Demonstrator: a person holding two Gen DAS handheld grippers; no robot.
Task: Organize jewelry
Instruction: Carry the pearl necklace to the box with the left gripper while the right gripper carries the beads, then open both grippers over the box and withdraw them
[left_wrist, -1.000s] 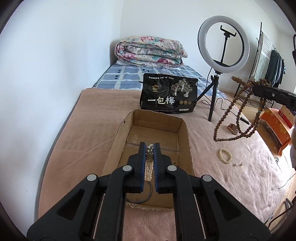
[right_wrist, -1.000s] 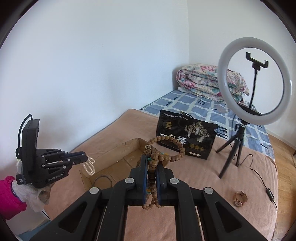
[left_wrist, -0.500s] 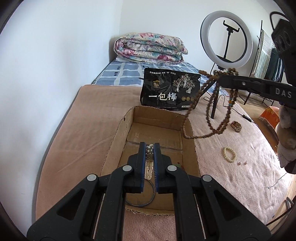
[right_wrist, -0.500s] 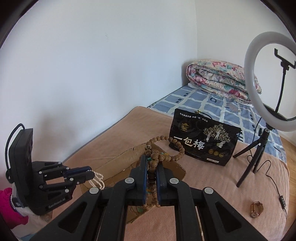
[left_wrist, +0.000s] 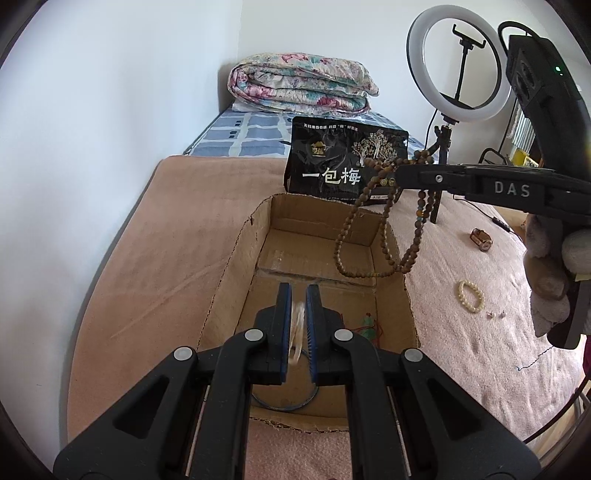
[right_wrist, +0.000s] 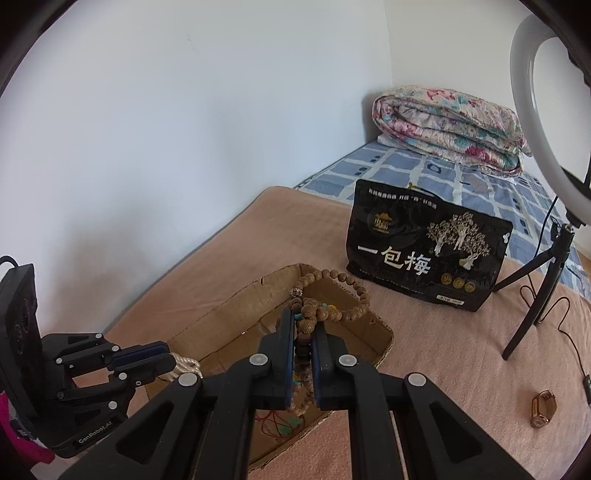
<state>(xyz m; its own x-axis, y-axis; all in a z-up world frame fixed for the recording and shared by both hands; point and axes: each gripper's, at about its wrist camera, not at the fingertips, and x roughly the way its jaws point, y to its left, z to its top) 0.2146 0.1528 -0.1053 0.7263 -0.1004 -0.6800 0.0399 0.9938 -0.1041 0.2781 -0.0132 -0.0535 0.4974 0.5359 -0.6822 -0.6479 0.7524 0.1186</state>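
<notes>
our right gripper (right_wrist: 303, 334), clamped on the long brown wooden bead necklace (left_wrist: 373, 236), dangles it directly above the open cardboard box (left_wrist: 236, 258); left gripper (left_wrist: 297, 325) pinches a pale bead strand (left_wrist: 296, 332).

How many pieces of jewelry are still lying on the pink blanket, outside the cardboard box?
3 that I can make out: a cream bead bracelet, a tiny earring pair beside it, and a gold watch farther back.

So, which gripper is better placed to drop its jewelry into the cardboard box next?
Left. The left gripper holds its pearl strand low inside the cardboard box; the right gripper's wooden beads hang over its far rim.
</notes>
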